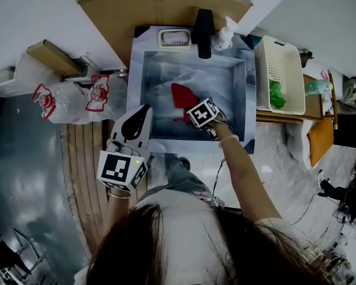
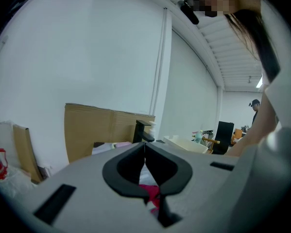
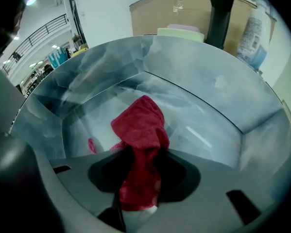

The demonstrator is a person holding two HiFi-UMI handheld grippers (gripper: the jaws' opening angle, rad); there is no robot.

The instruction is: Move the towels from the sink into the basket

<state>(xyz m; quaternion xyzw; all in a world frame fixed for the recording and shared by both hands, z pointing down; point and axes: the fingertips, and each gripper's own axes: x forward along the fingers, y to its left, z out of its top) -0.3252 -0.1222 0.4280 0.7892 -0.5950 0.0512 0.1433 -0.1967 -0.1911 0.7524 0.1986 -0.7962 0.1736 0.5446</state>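
Lab-like hall: sink against cardboard sheet, office chair nearby

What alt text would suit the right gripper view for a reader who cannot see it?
The right gripper has its jaws closed on a bunched red towel inside a grey metal sink. Beyond the sink's far rim stand a black faucet and a sheet of brown cardboard.
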